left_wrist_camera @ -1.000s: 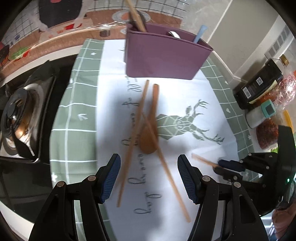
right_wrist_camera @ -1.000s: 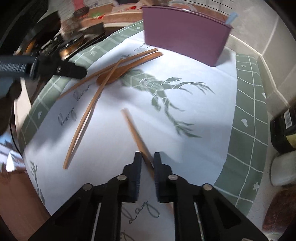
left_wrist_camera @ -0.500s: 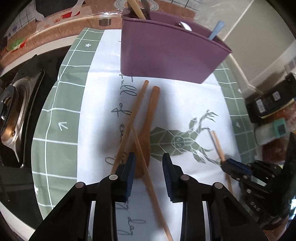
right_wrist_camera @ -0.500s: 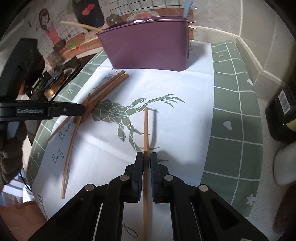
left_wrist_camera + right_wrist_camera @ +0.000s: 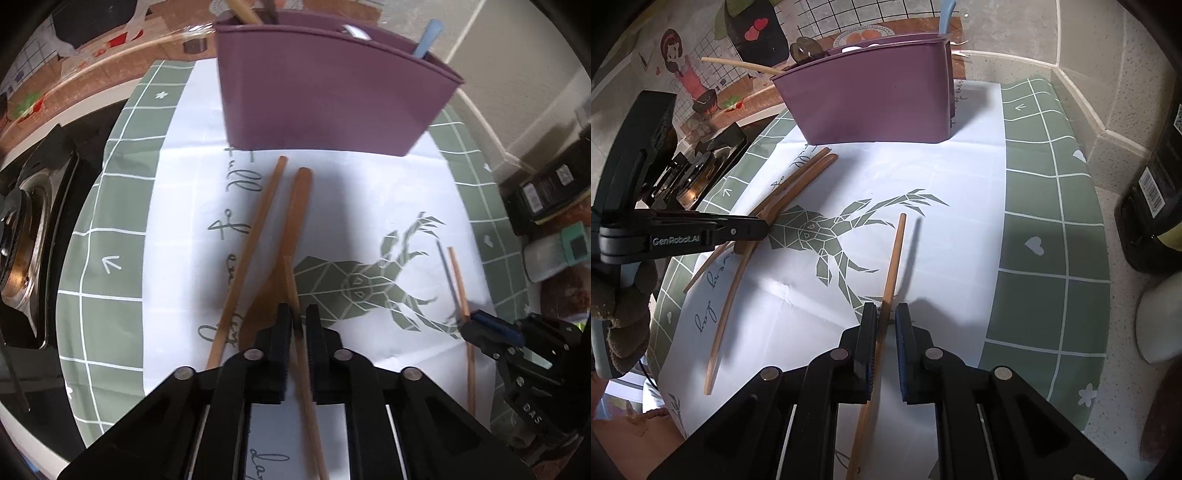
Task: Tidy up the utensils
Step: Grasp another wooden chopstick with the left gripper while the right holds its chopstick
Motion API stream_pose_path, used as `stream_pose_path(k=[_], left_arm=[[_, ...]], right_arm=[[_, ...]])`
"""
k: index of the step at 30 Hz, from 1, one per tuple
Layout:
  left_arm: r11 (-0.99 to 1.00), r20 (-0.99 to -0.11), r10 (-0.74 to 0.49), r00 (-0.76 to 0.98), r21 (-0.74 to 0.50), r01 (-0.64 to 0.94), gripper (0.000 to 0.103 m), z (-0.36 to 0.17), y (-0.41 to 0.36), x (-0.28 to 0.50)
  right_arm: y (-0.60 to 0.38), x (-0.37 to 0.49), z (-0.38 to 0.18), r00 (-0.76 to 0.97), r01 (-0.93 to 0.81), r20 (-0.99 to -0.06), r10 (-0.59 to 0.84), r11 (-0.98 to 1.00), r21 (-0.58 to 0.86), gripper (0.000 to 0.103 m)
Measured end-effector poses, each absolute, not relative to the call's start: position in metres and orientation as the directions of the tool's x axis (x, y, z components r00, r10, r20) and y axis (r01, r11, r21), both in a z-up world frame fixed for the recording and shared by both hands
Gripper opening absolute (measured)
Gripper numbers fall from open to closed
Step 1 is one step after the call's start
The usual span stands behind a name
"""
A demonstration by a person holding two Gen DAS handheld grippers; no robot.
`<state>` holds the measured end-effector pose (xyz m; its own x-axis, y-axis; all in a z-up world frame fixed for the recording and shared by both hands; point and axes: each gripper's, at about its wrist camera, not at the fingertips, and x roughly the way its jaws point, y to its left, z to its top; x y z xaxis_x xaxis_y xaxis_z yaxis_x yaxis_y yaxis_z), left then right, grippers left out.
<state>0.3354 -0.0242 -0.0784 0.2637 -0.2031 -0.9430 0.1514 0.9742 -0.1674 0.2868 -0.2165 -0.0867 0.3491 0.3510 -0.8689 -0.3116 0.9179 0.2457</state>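
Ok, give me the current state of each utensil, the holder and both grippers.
left gripper: shut on a chopstick
right gripper: shut on a second chopstick, tip raised off the cloth
wooden spoon: flat on the cloth
loose chopstick: flat beside the spoon
purple holder: upright, already holding utensils

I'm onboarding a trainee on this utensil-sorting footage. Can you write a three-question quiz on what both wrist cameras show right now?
1. True or false: the right gripper holds a chopstick.
2. What lies under the chopstick that the left gripper has closed on? A) a metal fork B) a wooden spoon C) a blue straw
3. Fill in: the utensils on the cloth lie in front of a ____ holder.

Key
1. True: its pads pinch the stick, whose far end is raised.
2. B: the wooden spoon.
3. Purple: the purple holder already contains utensils.
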Motion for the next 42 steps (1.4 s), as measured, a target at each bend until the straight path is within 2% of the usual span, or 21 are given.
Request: stream_pose_path(k=[7, 12, 22, 24, 26, 35, 38, 39, 42], left_arm=[[0.957, -0.929, -0.255, 0.268, -0.203, 0.206, 0.005, -0.067, -0.032, 0.314], [0.947, -0.932, -0.279, 0.231, -0.228, 0.227, 0.006, -0.074, -0.035, 0.304], [0.956, -0.941, -0.235, 0.241, -0.18, 0.23, 0.011, -0.071, -0.035, 0.303], [0.962, -0.946, -0.22, 0.238, -0.17, 0.212, 0.019, -0.072, -0.032, 0.306], [0.964, -0.947, -0.223, 0.23, -0.179, 0.199, 0.02, -0.073, -0.029, 0.31], [0.944, -0.943, -0.278, 0.184, -0.233, 0.233, 0.02, -0.084, -0.044, 0.321], [0.941, -0.939, -0.279, 0.2, -0.225, 0.254, 0.017, -0.084, -0.047, 0.32], [0.94, -0.937, -0.282, 0.207, -0.226, 0.255, 0.012, -0.084, -0.046, 0.319], [0.928, -0.917, -0.332, 0.221, -0.275, 0.252, 0.005, -0.08, -0.041, 0.316]], right_arm=[[-0.219, 0.289, -0.087, 0.355, -0.271, -0.87, 0.343, 0.928, 0.255, 0.022], [-0.216, 0.296, -0.089, 0.362, -0.239, -0.876, 0.318, 0.94, 0.242, 0.022], [-0.196, 0.306, -0.092, 0.374, -0.249, -0.9, 0.225, 0.959, 0.136, 0.024], [-0.193, 0.304, -0.092, 0.375, -0.259, -0.901, 0.218, 0.958, 0.124, 0.021], [-0.191, 0.301, -0.091, 0.374, -0.27, -0.901, 0.22, 0.955, 0.121, 0.013], [-0.189, 0.291, -0.088, 0.373, -0.287, -0.898, 0.233, 0.95, 0.127, 0.009], [-0.189, 0.287, -0.084, 0.377, -0.289, -0.895, 0.24, 0.948, 0.133, 0.008], [-0.191, 0.286, -0.082, 0.381, -0.285, -0.89, 0.249, 0.948, 0.143, 0.008], [-0.196, 0.285, -0.073, 0.395, -0.271, -0.873, 0.286, 0.944, 0.186, 0.006]])
